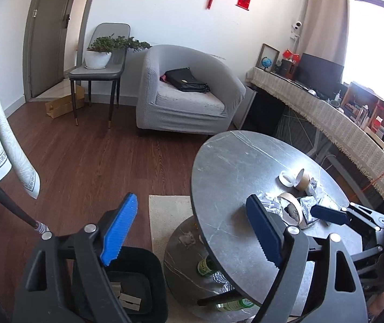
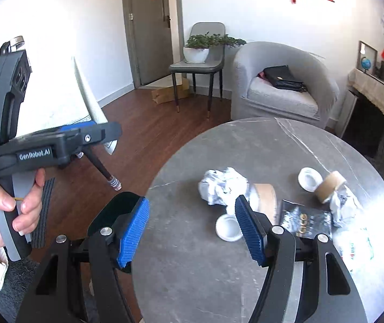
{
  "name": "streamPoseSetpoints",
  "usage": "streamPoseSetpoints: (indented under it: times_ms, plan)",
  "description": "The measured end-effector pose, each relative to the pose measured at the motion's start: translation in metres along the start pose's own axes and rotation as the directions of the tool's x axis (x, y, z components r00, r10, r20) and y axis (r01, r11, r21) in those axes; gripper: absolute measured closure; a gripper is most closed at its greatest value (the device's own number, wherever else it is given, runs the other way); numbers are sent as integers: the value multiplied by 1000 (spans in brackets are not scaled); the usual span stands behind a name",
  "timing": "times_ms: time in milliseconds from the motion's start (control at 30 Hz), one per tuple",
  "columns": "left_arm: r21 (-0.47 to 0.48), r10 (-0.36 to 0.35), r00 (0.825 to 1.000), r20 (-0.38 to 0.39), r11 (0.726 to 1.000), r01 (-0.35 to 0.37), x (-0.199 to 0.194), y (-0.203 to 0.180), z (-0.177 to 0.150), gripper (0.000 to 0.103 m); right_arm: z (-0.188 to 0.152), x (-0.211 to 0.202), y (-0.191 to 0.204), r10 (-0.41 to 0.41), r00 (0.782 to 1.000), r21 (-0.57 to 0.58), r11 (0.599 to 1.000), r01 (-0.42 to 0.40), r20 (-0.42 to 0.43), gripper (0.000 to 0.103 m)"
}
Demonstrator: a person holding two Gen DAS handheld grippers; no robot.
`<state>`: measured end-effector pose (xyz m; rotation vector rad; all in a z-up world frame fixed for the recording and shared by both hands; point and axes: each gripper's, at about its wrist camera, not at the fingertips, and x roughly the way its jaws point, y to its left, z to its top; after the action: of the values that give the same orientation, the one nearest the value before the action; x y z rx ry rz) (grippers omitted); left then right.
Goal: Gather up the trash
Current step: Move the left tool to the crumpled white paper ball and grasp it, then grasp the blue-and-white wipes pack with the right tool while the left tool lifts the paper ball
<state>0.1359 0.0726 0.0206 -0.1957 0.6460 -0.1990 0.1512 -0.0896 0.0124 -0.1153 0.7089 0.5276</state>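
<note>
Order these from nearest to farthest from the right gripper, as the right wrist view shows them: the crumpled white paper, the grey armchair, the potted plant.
From the right gripper:
1. Crumpled white paper, on the table just ahead.
2. Grey armchair, beyond the table, toward the right.
3. Potted plant, on the chair by the back wall.

Grey armchair (image 1: 189,94) against the wall, a black bag (image 1: 187,80) lying on its seat. Just beside it, a potted plant (image 1: 99,53) sits on a grey chair (image 1: 97,74), with the door (image 2: 151,27) shut.
</note>
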Motion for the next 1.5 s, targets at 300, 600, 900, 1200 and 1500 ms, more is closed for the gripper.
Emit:
streamPoseSetpoints:
  times_ms: [300,600,900,1200,1500]
  plan:
    - [72,-78,993,-90,994,85,51,-49,-12,14,-20,-26,-61,-83,996,101,992,81,17,29]
    - [86,-84,983,-165,991,99,91,-80,-19,13,-43,-49,-114,-148,989,163,976,144,14,19]
    - [45,-83,980,-182,995,93,105,-84,-18,25,-63,-51,-163,-175,983,187,966,181,-46,16]
    - [-2,-111,980,-166,994,112,104,-81,-15,47,-72,-33,-163,-154,984,89,983,162,-91,12]
    - [-56,-152,986,-63,987,149,74,-68,-1,47,-69,-18,-162,-186,973,56,979,195,-137,12]
